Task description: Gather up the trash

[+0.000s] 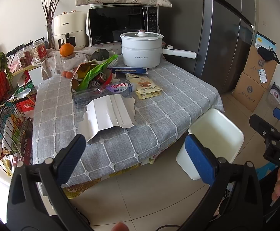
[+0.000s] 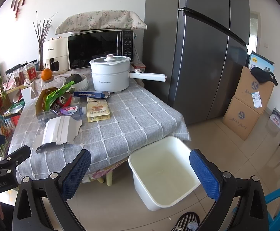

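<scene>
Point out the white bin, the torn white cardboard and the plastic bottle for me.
white bin (image 2: 140, 165): right wrist view, on its near-left rim.
torn white cardboard (image 1: 109, 113): left wrist view, on its flat middle panel.
plastic bottle (image 1: 118, 87): left wrist view, on its purple label.
</scene>
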Demonstrator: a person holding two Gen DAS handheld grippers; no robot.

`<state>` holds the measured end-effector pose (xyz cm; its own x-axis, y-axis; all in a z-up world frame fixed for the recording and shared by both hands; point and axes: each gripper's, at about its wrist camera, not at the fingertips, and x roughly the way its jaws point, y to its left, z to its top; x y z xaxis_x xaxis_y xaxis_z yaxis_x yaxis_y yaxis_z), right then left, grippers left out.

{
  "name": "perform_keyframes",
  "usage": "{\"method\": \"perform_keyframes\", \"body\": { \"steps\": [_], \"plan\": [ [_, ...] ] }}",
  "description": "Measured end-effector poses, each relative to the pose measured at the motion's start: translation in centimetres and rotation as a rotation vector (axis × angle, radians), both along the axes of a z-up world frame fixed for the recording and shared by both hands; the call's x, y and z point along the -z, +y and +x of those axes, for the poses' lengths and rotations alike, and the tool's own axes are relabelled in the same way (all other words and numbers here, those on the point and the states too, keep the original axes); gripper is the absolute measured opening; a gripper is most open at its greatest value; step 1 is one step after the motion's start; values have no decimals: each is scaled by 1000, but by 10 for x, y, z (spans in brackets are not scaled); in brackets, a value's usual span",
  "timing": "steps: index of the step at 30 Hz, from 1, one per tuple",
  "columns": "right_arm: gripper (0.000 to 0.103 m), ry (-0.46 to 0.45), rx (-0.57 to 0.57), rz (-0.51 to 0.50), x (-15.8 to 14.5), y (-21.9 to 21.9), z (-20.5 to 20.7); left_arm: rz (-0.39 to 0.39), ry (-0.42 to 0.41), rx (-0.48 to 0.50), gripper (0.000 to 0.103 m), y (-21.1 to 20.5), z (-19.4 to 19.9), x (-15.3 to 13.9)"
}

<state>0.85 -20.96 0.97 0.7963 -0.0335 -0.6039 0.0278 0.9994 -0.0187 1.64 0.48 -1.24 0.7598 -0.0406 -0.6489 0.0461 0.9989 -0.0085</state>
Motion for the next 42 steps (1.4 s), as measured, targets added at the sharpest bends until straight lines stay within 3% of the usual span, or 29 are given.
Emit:
{"method": "perform_keyframes", "body": {
  "steps": [29, 32, 36, 42],
  "plan": [
    [103, 5, 19, 7, 5, -3, -1, 8, 7, -11, 102, 5, 0, 2],
    [103, 7, 28, 7, 5, -3, 0, -23, 28, -3, 102, 8, 4, 3],
    [103, 26, 18, 4, 6, -1, 4, -167, 81, 44, 102, 23, 11, 5],
    [103, 31, -37, -31, -10, 5, 19, -166, 132, 17, 102, 43, 32, 13]
  ]
}}
